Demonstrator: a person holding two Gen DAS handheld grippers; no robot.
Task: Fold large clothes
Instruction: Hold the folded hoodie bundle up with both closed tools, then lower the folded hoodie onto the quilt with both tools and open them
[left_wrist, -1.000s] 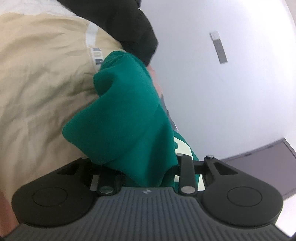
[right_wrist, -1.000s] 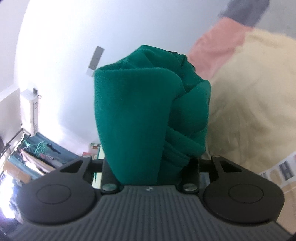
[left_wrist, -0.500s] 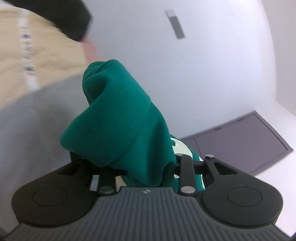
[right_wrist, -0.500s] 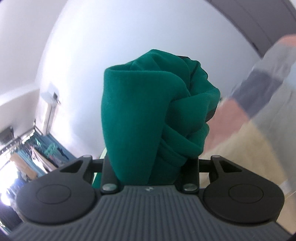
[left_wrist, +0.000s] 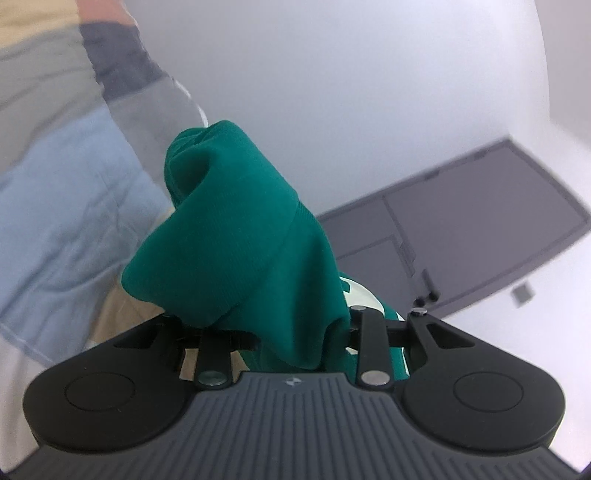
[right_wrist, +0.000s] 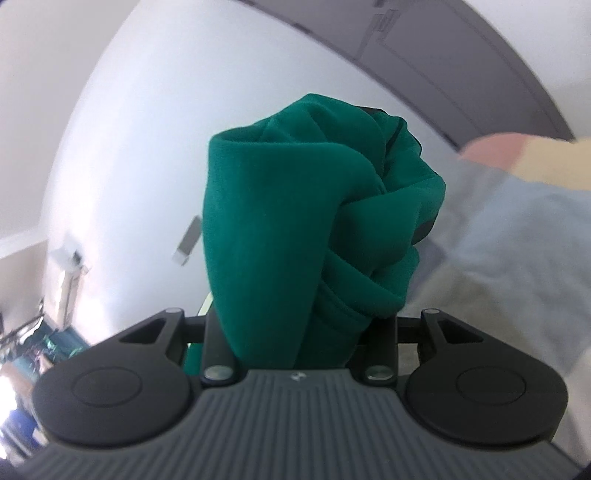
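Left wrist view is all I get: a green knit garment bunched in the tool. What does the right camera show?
Observer: The right tool is also shut on the green knit garment, a thick bunched wad standing up between its fingers.
Operator: Anything on that side besides the wall?
Observer: Yes, a cluttered, brightly lit corner of the room at the lower left, which your view lacks.
Operator: Can the right camera see the left tool?
Observer: No. It shows only the bunched garment, a grey fabric to its right and the dark grey panel above.
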